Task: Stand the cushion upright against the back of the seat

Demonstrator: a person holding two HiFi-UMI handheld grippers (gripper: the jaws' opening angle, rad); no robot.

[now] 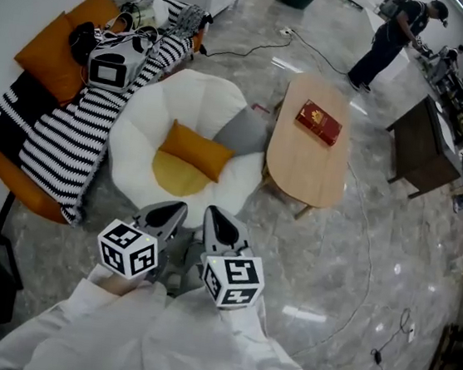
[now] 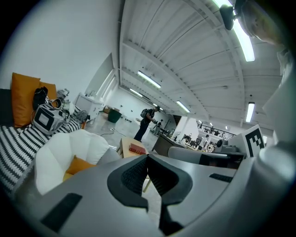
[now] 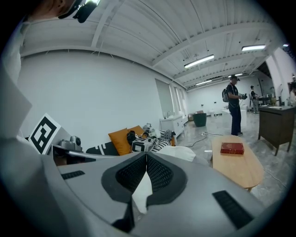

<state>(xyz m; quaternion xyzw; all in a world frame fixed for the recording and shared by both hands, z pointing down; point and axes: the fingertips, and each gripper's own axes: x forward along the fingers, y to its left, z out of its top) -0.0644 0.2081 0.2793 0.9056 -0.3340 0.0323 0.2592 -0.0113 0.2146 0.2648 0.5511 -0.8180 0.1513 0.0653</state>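
Found the left gripper [image 1: 176, 211] closed, pads meeting tip to tip in the left gripper view [image 2: 148, 156], with nothing held between them. Found the right gripper [image 1: 215, 216] likewise closed and empty, pads pressed together along their length [image 3: 146, 156]. Noted both held side by side, near each other, tips pointing the same way, each with its marker cube [image 1: 129, 249] at the rear.

Located the orange cushion [image 1: 195, 150] ahead of both sets of tips, apart from them, with no contact. Recorded it lying broad face up on the yellow centre of the white seat [image 1: 138, 131], not stood against the seat's back. Saw it low and to the left of the left gripper's jaws in that gripper's own view [image 2: 77, 165], with the white seat [image 2: 60, 157] curving round it. Could not make out the cushion in the right gripper view; saw only a white edge of the seat [image 3: 187, 152] just beyond the right jaw.

Noted a grey cushion [image 1: 245, 131] on the seat's far right side, beyond the right gripper. Noted a wooden table [image 1: 301, 167] ahead and to the right of the right gripper, bearing a red book [image 1: 319, 121]. Noted a striped blanket [image 1: 68, 147] to the left of the left gripper.
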